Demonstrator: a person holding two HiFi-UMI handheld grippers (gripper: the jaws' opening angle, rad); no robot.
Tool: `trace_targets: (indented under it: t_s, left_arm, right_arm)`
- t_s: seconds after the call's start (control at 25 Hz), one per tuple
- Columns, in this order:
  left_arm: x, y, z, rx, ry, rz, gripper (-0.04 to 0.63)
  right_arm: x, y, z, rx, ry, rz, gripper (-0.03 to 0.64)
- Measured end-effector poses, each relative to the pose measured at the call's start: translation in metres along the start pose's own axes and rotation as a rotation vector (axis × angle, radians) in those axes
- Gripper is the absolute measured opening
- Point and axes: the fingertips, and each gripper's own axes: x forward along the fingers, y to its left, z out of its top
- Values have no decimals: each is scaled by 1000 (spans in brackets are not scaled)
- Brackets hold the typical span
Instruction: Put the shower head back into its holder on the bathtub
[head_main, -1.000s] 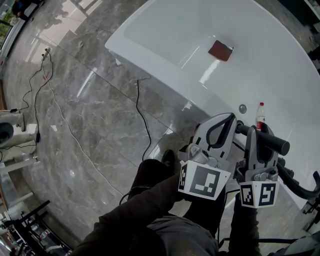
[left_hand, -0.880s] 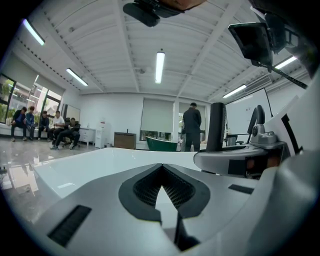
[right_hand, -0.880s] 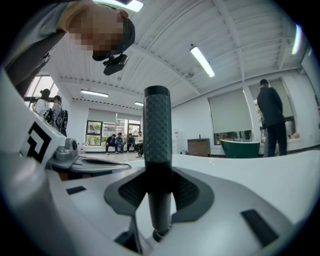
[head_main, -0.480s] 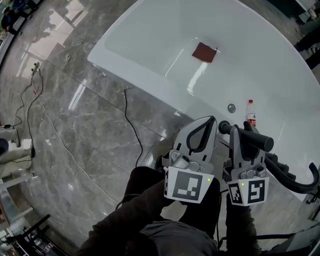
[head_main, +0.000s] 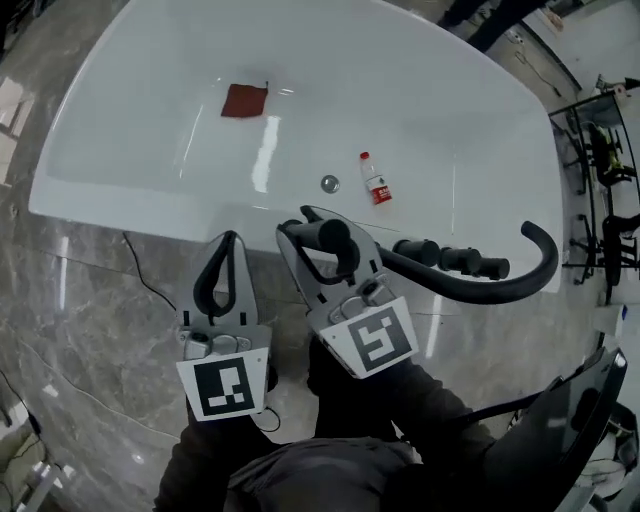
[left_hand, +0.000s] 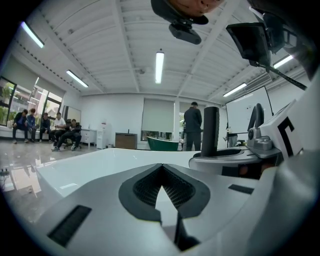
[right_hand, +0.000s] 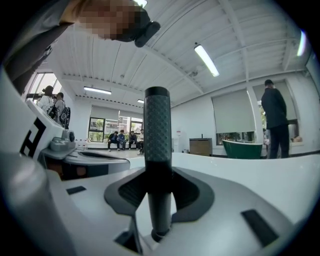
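Black and knurled, the shower head (right_hand: 157, 130) handle stands bolt upright between my right gripper (right_hand: 157, 185) jaws, which are clenched on it from both sides, dark pads snug against the stem. From the head view the right gripper (head_main: 325, 240) sits over the near rim of the bathtub (head_main: 150, 205), about the middle of that edge, with the round end of the shower head (head_main: 331, 236) poking out past the jaw tips

My left gripper (head_main: 231, 240) hangs just beside it, to the left, over that same near rim. Its jaws are pressed together at the tips with nothing in them; in the left gripper view (left_hand: 161, 172) you only see the pads meeting, and the shower head (left_hand: 210, 132) sticking up off to the right

Further right along the near rim are the black tap fittings (head_main: 450, 260), and a curved black pipe (head_main: 540, 245) sweeps under them and hooks up at the right end; can't tell where it joins. Inside the white tub: a round metal fitting (head_main: 329, 183) on the near wall, a small bottle (head_main: 375, 181) with a red label just beside it, and a red cloth (head_main: 243, 100) well apart, toward the far left corner. Grey marble floor (head_main: 80, 330) below the tub, with a thin dark cable (head_main: 148, 282) lying on it
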Motion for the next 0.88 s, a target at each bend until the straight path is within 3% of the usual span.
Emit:
trace_targets:
  t_s: [0.2, 0.48, 0.68, 0.88]
  left_arm:
    - [7, -9, 15, 27, -64, -5, 3]
    - [6, -13, 11, 24, -70, 3, 3]
    - [5, -14, 5, 27, -28, -16, 3]
    - [5, -11, 3, 23, -17, -16, 3]
  right_arm:
    - [-4, -9, 0, 12, 28, -9, 132]
    - [-7, -9, 0, 84, 4, -8, 132]
    - [-9, -8, -2, 19, 14, -4, 176]
    - [-5, -10, -6, 23, 27, -2, 189]
